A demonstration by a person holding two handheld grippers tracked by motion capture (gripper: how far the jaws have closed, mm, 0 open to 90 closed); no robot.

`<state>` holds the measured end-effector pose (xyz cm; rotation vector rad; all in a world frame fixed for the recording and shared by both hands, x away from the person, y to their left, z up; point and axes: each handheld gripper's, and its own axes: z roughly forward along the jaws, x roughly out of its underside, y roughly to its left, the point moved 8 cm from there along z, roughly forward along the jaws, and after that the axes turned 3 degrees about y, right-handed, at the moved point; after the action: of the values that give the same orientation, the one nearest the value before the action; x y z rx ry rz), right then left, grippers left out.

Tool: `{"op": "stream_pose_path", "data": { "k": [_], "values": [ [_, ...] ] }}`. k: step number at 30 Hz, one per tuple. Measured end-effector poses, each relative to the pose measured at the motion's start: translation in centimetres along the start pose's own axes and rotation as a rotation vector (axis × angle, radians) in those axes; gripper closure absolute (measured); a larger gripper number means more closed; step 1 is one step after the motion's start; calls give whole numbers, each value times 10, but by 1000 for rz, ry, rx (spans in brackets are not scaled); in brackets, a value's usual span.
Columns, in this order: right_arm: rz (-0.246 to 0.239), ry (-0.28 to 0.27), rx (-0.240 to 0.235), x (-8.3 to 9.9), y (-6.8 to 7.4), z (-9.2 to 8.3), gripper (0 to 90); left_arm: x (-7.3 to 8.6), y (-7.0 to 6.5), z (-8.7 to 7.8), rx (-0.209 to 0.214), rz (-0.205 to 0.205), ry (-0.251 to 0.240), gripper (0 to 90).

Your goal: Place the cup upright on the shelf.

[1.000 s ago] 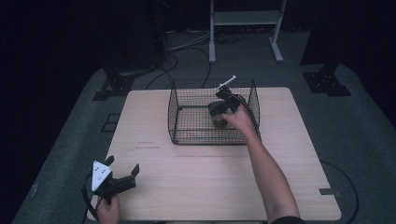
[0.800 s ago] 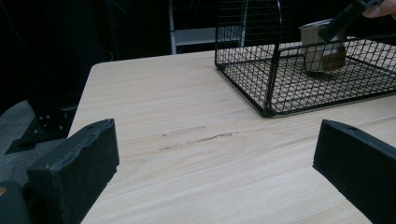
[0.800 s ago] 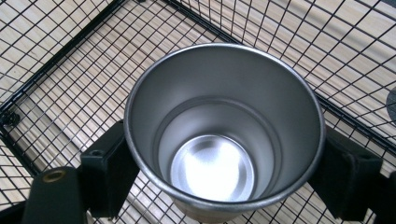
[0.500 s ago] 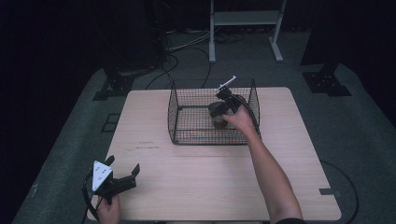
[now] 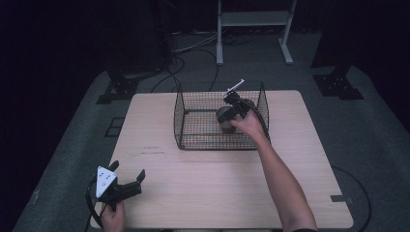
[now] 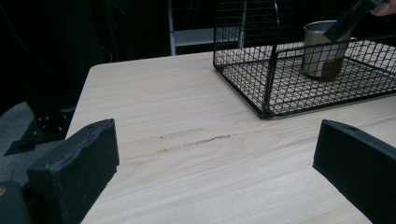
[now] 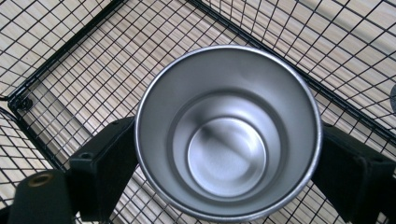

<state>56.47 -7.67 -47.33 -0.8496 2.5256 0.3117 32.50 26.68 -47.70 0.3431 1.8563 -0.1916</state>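
Jaws of my right gripper [image 5: 231, 107] have just been opening and now stand either side of the steel cup [image 7: 228, 130], flanking its wall from above without clearly pressing on it; whether the pads touch it I cannot tell. Upright, mouth up, the cup stands on the floor of the black wire basket [image 5: 193, 126], toward its right side, with the basket on the far half of the wooden table [image 5: 212, 193]. My left gripper [image 5: 126, 184] rests at the table's near left corner, well apart from the basket, its jaws spread wide with nothing between them.
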Motion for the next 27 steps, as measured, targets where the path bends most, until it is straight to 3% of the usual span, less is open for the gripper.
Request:
{"op": "stream_pose_path", "data": {
  "k": [13, 27],
  "values": [
    [16, -6, 20, 3, -6, -4, 110, 0, -2, 2, 4, 4, 4, 0],
    [28, -89, 24, -5, -7, -21, 88, -1, -1, 4, 6, 9, 4, 0]
  ]
}}
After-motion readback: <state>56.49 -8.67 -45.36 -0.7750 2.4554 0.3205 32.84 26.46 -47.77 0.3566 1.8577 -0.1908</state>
